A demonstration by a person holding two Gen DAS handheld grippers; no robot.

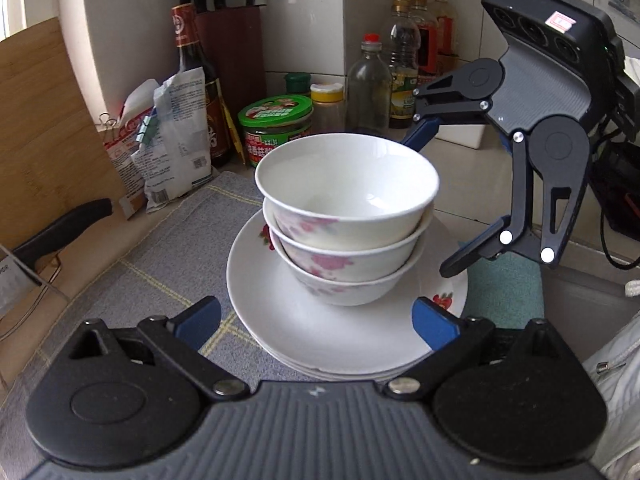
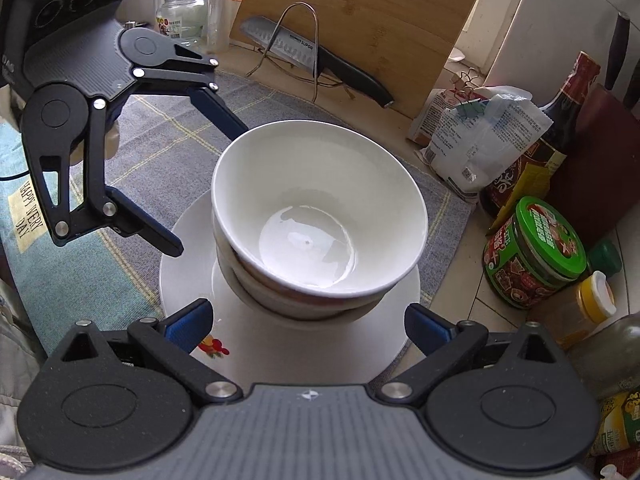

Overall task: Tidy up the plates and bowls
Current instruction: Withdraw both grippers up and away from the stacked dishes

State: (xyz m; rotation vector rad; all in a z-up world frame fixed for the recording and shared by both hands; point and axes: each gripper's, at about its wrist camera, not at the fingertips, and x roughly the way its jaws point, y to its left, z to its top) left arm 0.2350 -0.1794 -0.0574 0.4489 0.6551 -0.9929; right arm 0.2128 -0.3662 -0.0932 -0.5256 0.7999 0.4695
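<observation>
Three white bowls with pink flowers are stacked (image 1: 347, 216) on a stack of white plates (image 1: 280, 320) on a grey mat. My left gripper (image 1: 316, 322) is open, its jaws wide on either side of the plates' near rim, holding nothing. My right gripper (image 1: 432, 200) is open to the right of the bowls, one finger behind the top bowl, the other over the plate rim. In the right wrist view the bowl stack (image 2: 316, 216) sits on the plates (image 2: 192, 248), my right gripper (image 2: 308, 326) is open at the near rim, and the left gripper (image 2: 210, 188) is open at the far left.
The grey mat (image 1: 168, 248) lies on the counter. Behind it stand a green-lidded jar (image 1: 276, 128), bottles (image 1: 368, 88), a sauce bottle (image 1: 196, 80), food bags (image 1: 172, 140) and a knife block (image 1: 232, 40). A cutting board (image 1: 44, 128) and a knife (image 2: 316, 60) on a wire rack are at the left.
</observation>
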